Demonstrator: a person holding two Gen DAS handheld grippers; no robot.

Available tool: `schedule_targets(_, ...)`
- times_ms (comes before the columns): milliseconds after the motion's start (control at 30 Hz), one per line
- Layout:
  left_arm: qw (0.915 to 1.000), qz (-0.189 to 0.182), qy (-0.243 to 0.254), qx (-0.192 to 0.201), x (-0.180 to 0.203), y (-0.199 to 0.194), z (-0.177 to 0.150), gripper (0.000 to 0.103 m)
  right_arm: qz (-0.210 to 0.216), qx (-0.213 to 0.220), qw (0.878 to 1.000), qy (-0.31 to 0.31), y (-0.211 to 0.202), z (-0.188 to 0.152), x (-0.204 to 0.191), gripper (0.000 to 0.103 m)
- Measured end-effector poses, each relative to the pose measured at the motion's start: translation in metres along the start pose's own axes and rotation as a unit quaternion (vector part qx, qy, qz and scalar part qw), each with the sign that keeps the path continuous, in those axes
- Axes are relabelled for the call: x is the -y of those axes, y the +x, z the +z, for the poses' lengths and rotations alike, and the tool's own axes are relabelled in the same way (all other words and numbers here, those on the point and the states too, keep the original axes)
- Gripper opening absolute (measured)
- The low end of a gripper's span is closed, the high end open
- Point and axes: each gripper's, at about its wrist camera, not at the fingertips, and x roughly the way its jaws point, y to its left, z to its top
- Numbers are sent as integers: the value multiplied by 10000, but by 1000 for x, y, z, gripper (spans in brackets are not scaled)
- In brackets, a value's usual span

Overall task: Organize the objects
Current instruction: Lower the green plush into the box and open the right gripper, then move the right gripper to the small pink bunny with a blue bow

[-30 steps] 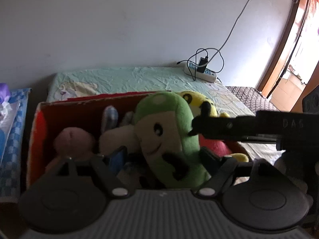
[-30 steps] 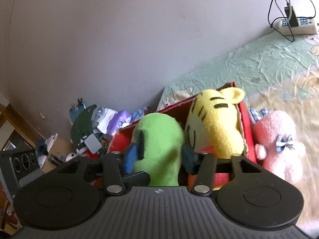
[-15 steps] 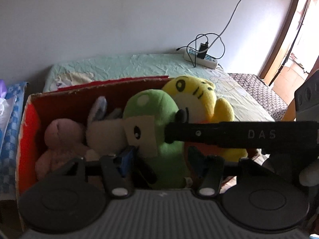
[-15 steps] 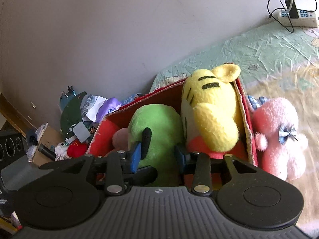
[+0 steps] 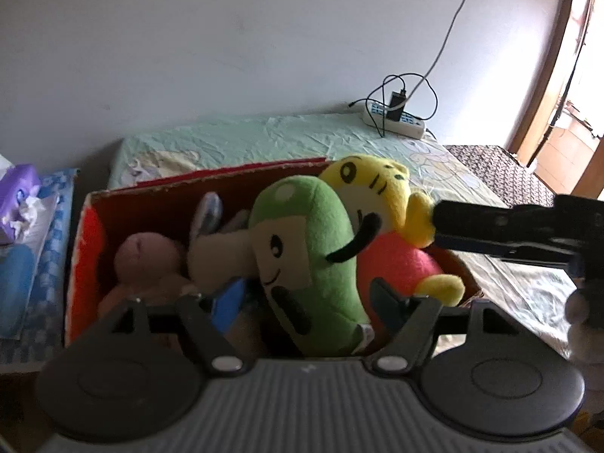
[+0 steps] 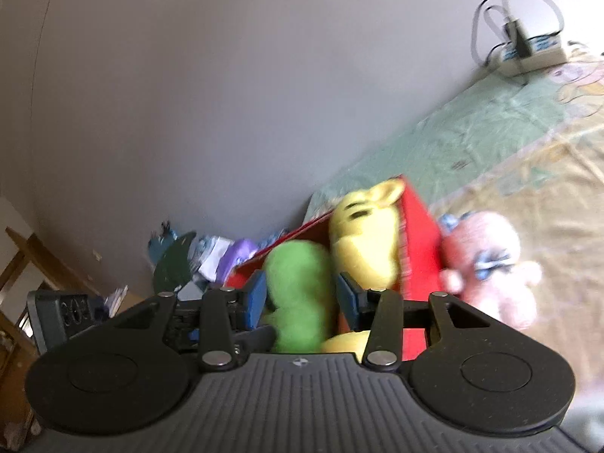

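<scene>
Standing upright in the red box (image 5: pixel 85 241), the green plush (image 5: pixel 305 256) leans against the yellow tiger (image 5: pixel 377 196), which fills the box's right end with its red body low against the wall. A pink plush (image 5: pixel 145 260) and a beige one (image 5: pixel 219 260) lie in the left part of the box. The left gripper (image 5: pixel 305 298) has its jaws apart and opening, the green plush between them, its blue pad clear of the toy on the left side. The right gripper (image 6: pixel 302 296) is also opening around the green plush; that view is blurred, so whether its pads touch the toy cannot be told. In the left view the right gripper's black finger reaches in from the right and ends at the tiger's arm. A pink bunny (image 6: pixel 490 264) sits on the bed (image 5: pixel 302 139) just outside the box's right wall. A power strip (image 5: pixel 394 119) lies on the bed by the wall.
</scene>
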Motion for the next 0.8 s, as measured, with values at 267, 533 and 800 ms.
schedule_targets(267,9992,192,-306,157,26,-9,14,74,-284,232,9991,191,-39,25,53,45)
schedule_targets(533,9980,345,-475,213,83,-1,31,73,-572,-384,9972,290,-44,41,133,45)
schedule_targets(800,9968,446,-632,218,141,21,38,70,-188,-1351,9906,114,4,44,175,46)
